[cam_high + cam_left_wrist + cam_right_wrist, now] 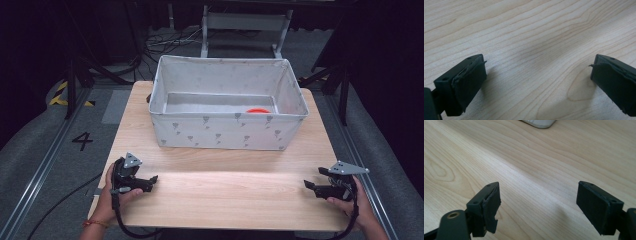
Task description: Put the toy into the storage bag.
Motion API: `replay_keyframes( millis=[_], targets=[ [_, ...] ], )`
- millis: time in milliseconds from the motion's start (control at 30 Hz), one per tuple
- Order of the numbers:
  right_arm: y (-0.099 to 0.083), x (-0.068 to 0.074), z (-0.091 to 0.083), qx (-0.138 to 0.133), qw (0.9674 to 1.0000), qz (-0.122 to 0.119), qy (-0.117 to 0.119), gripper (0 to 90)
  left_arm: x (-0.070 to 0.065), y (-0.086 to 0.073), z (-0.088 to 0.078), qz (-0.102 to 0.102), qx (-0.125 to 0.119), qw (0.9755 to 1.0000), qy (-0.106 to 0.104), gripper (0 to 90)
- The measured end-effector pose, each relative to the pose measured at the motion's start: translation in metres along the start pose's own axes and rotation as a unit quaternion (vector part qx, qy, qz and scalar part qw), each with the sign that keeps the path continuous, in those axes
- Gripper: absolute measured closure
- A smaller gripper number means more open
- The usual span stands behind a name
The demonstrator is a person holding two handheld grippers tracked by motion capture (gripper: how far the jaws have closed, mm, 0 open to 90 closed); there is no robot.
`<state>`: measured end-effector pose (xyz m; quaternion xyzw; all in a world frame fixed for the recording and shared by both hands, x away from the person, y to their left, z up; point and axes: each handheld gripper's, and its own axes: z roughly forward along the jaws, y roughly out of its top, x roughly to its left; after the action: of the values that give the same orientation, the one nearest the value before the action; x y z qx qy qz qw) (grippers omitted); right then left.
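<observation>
- Grippers, two of them, are what you hold: your left gripper (150, 183) sits low over the near left of the table (225, 200), your right gripper (314, 188) over the near right, well apart from each other.
- Your left gripper's jaws stand spread wide with nothing between them; in the left gripper view (537, 75) you see bare wood grain in the gap.
- Your right gripper's jaws are spread too and hold nothing; in the right gripper view (537, 205) there is bare table between the two pads.
- One pad (491, 207) of the right gripper looks torn and ragged along its edge.
- One bin (225, 132) of pale fabric stands at the far half of the table, beyond both grippers and apart from them.
- One orange thing (258, 110) lies inside the bin at the right; the front wall cuts it off, so you cannot tell what it is.
- At the top edge of the right gripper view a white corner (540, 123) shows, cut off by the frame.
- Your two hands (107, 197) come in from below, wrists cut off at the bottom edge.
</observation>
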<state>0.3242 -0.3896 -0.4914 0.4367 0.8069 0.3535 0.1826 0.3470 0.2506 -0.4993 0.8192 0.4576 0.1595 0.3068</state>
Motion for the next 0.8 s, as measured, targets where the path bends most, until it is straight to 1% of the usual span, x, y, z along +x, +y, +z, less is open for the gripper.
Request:
replay_keyframes(
  millis=[100, 133, 167, 200, 333, 800],
  targets=[
    [-0.003, 0.000, 0.004, -0.001, 1.0000, 0.006, 0.002, 20.4, 0.000, 0.000, 0.000, -0.001, 0.000, 1.0000, 0.000, 0.6],
    [-0.004, 0.000, 0.006, -0.001, 0.9999, 0.015, 0.002, 20.6, 0.000, 0.000, 0.000, 0.000, 0.000, 1.0000, 0.000, 0.6],
    [-0.006, 0.001, 0.010, 0.004, 0.9999, 0.016, 0.001, 19.0, 0.000, 0.000, 0.000, 0.000, 0.000, 1.0000, 0.000, 0.6],
    [-0.007, 0.003, 0.012, 0.001, 0.9999, 0.008, -0.007, 17.4, 0.000, 0.000, 0.000, -0.001, 0.000, 1.0000, 0.000, 0.5],
    [-0.006, 0.003, 0.014, 0.004, 0.9998, 0.015, -0.012, 14.9, -0.001, 0.000, 0.000, -0.004, 0.002, 1.0000, 0.003, 0.5],
    [-0.006, 0.003, 0.014, 0.004, 0.9998, 0.016, -0.012, 14.9, -0.003, 0.001, 0.001, -0.013, -0.001, 0.9999, 0.010, 0.1]
  ],
)
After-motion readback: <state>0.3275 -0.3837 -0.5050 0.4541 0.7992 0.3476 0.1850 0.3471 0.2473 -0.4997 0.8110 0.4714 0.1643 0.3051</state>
